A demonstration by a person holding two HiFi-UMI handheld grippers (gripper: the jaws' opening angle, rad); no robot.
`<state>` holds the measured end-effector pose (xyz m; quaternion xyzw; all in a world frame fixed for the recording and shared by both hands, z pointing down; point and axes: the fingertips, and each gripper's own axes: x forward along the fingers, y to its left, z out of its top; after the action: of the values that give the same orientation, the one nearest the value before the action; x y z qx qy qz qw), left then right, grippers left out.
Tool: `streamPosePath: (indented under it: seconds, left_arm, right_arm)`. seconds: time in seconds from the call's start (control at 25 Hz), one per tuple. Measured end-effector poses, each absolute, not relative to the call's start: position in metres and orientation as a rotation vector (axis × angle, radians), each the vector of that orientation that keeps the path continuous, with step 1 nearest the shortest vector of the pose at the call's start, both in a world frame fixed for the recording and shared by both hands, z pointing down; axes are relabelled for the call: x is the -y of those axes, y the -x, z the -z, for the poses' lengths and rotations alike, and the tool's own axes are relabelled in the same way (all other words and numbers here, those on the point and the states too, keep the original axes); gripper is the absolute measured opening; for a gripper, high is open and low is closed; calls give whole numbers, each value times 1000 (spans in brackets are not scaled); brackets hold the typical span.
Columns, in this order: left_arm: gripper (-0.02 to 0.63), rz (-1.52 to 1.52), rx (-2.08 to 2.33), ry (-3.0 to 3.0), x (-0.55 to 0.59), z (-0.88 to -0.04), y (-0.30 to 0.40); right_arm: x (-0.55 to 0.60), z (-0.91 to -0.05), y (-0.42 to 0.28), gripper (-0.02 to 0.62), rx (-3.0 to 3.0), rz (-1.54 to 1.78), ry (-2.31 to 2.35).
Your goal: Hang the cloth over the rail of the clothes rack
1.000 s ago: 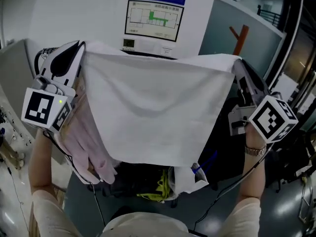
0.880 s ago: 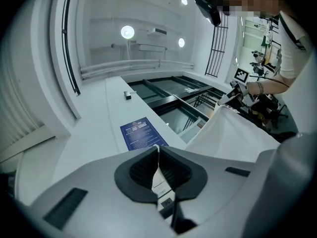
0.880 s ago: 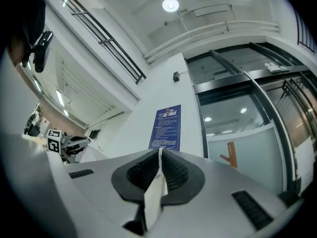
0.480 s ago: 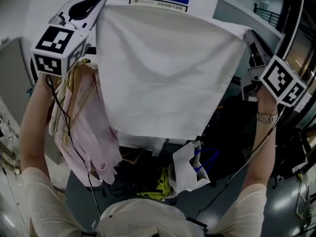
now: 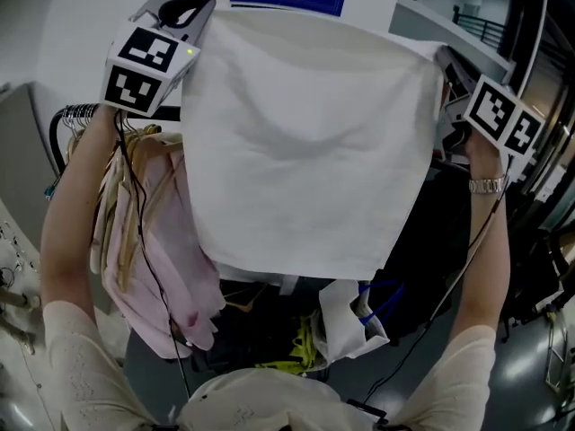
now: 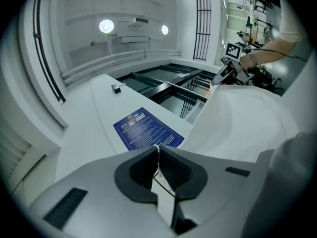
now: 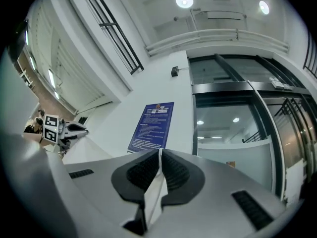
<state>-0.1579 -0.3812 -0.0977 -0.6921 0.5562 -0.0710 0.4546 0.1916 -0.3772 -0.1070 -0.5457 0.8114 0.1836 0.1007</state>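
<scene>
Two cloth [image 5: 305,142] corners clamped in jaws — left gripper [image 6: 158,148], right gripper [image 7: 160,152].

It looks like a big hall of an office or laboratory building; a blue notice [image 7: 151,128] hangs on a white pillar [image 7: 166,90]; glass walls [image 7: 228,133]; round ceiling lamps [image 7: 184,0]; a clothes rack [image 5: 79,112] stands on the grey floor [image 5: 530,366].
</scene>
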Motion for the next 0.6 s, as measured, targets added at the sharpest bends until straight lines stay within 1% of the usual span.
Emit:
streamPosePath:
  seconds: [0.24,0.6]
  left_arm:
    - [18,325,-1356,1626,402,78,151]
    - [20,690,-1258,1417,436,28,145]
  right_arm:
    - [410,89,-193,29,-2466,-490,1661]
    - [444,60,-185,29,-2686,-416,1609]
